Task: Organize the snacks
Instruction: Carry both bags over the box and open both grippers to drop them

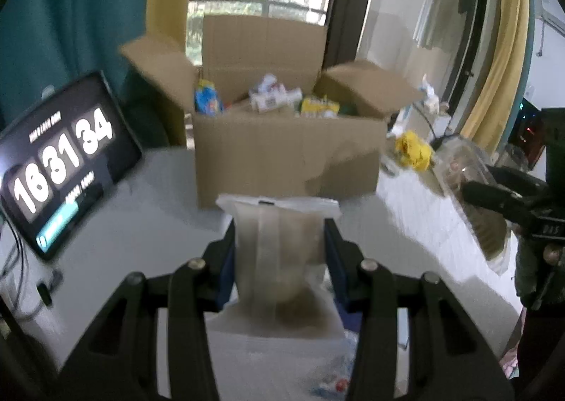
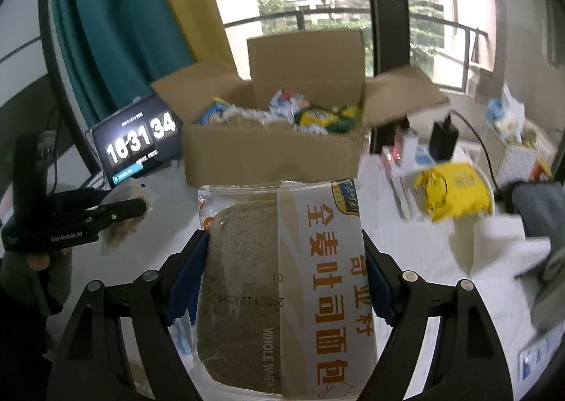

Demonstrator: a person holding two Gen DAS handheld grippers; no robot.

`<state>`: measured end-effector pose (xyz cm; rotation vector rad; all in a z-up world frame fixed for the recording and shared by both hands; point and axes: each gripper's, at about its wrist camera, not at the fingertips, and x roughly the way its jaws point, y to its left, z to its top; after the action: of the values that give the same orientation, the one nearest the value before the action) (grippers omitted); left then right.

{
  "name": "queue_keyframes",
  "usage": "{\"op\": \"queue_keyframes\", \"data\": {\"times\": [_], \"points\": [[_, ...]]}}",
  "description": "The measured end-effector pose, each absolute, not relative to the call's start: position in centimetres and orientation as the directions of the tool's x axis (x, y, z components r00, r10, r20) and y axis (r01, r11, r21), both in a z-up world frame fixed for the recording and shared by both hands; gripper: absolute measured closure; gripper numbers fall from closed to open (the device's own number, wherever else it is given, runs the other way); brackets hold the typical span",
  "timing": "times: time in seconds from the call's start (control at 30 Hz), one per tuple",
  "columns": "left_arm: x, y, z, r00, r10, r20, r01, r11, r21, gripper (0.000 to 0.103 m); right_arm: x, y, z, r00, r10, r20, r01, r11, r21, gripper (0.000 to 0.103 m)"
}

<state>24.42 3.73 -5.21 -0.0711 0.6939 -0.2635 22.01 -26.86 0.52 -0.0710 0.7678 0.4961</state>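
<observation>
A whole wheat bread packet (image 2: 282,281) sits clamped between the right gripper's (image 2: 284,259) blue pads, held above the white table (image 2: 441,277) in front of the open cardboard box (image 2: 272,157) of snacks. The left gripper (image 1: 280,252) pinches a second, blurrier bread packet (image 1: 279,245) facing the same box, tablet clock (image 1: 60,160) alongside.

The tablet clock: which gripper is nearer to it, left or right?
Left. The left gripper, shut on a bread packet, is just in front of the tablet clock. The right gripper, holding wholewheat bread, is further right, before the cardboard box.
</observation>
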Motion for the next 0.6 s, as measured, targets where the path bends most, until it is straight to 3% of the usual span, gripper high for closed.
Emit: {"op": "queue_keyframes", "data": {"times": [0.6], "points": [[32.4,5.4,0.6,0.828,-0.232,-0.511,0.206,0.973,-0.107,0.057,30.6,-23.8,4.4,0.657,0.466,-0.593,-0.501,0.857,0.119,0.020]]}}
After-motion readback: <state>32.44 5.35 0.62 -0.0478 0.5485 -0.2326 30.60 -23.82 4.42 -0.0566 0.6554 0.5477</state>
